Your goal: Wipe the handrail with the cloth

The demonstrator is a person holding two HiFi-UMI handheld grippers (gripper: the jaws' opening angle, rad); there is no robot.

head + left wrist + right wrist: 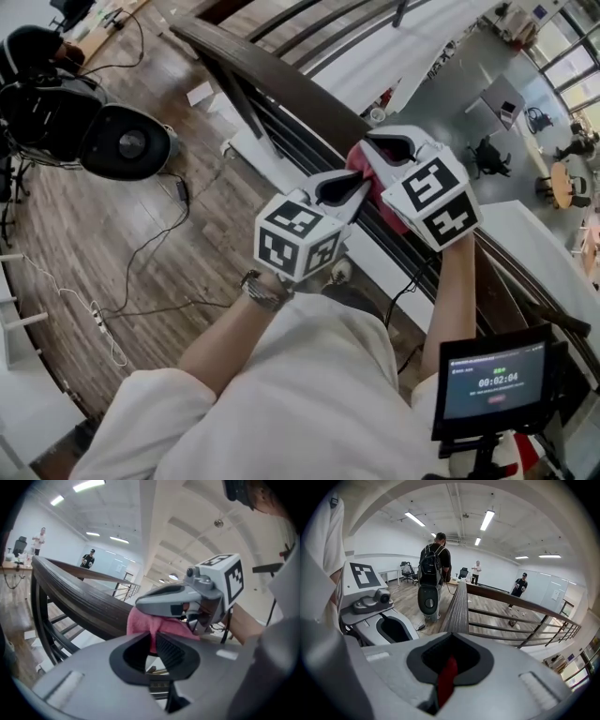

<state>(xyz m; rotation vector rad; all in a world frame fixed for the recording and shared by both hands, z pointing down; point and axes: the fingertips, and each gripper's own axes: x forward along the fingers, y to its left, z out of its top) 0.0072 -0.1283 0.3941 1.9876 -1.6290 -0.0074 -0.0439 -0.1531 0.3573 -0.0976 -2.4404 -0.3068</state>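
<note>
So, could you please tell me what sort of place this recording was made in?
Most likely a mezzanine walkway in an open-plan office or lab: the dark wooden handrail on metal bars overlooks a lower floor with black office chairs, and long white ceiling strip lights run overhead.

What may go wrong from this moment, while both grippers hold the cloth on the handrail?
1. The left gripper pinches only a thin fold of the cloth; it may slip out during wiping.
2. The handrail borders a drop to a lower floor; a released cloth might fall there.
</note>
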